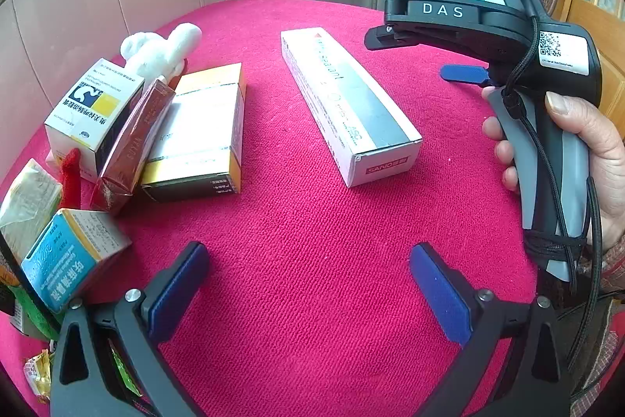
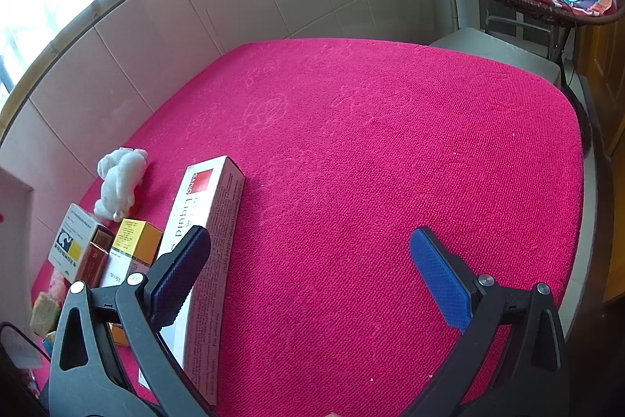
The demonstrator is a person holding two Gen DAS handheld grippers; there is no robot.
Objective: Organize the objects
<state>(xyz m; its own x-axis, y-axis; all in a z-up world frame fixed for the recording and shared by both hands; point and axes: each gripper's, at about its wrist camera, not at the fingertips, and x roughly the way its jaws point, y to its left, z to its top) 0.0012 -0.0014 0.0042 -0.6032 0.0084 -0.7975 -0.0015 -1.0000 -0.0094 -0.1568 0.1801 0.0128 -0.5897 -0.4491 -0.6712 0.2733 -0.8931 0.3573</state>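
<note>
Surface: a bright pink textured cloth (image 1: 312,241) covers the table, which stands against a tiled wall.
Long box: a long white and grey carton (image 1: 347,104) marked SANO lies flat near the middle of the cloth, apart from the other items.
Box cluster: at the left edge, a white and yellow box (image 1: 203,135) lies flat; a dark red pack (image 1: 133,143) leans between it and a white medicine box (image 1: 93,104) with a yellow square.
Blue box: a blue and white box (image 1: 70,256) sits nearer, at the left.
Soft toy: a white plush toy (image 1: 160,49) lies behind the cluster.
Left gripper (image 1: 308,292): jaws spread wide, nothing between them, hovering over bare cloth.
Right gripper (image 2: 312,280): jaws spread wide and empty; its left finger overlaps the long carton in the right wrist view, contact unclear.
Hand: a person's hand (image 1: 586,151) grips the right tool's handle.
</note>
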